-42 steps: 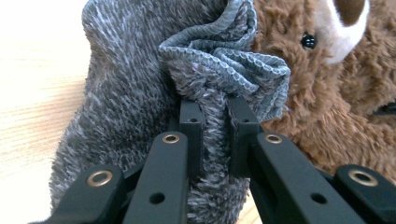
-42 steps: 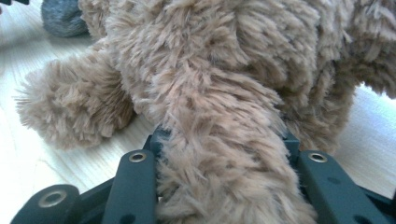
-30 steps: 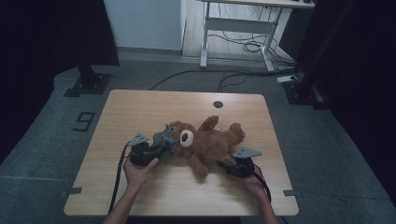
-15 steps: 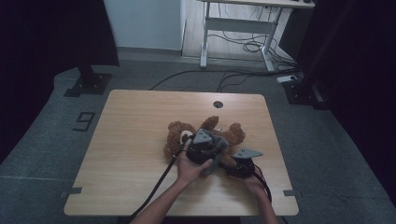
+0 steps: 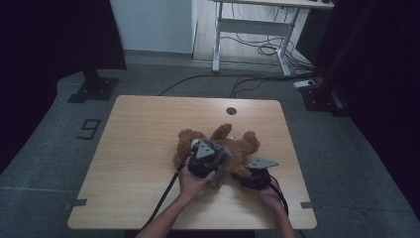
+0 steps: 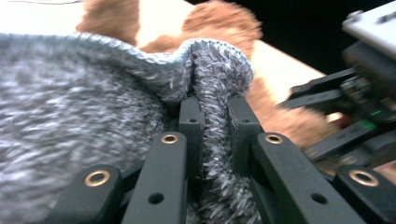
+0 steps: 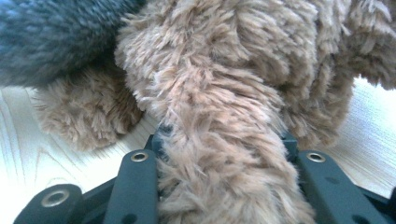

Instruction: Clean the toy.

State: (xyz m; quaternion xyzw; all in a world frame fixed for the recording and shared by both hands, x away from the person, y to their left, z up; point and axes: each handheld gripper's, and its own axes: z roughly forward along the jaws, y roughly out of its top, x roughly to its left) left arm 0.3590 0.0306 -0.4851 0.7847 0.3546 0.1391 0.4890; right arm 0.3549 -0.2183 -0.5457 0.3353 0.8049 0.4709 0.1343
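A brown teddy bear [image 5: 241,142] lies on the wooden table [image 5: 143,129]. My left gripper [image 5: 217,162] hovers over the bear's middle, shut on a fold of grey knitted garment [image 5: 221,171]. In the left gripper view, the garment's edge [image 6: 93,93] is pinched between the black jaws of the left gripper [image 6: 215,114], with the bear [image 6: 219,21] behind it. My right gripper [image 5: 247,177] sits at the bear's near right side. In the right gripper view, the right gripper [image 7: 224,137] is shut on a furry limb [image 7: 219,93], and the grey garment [image 7: 51,37] shows at the top left.
The right gripper's body [image 6: 359,107] is close beside the left one. A round cable hole [image 5: 231,110] sits near the table's far edge. A black cable [image 5: 166,193] trails from the left gripper toward the front edge. Bare tabletop lies to the left.
My left hand has carried the grey garment from the bear's left side rightward over its body. The right gripper has stayed put on the limb.
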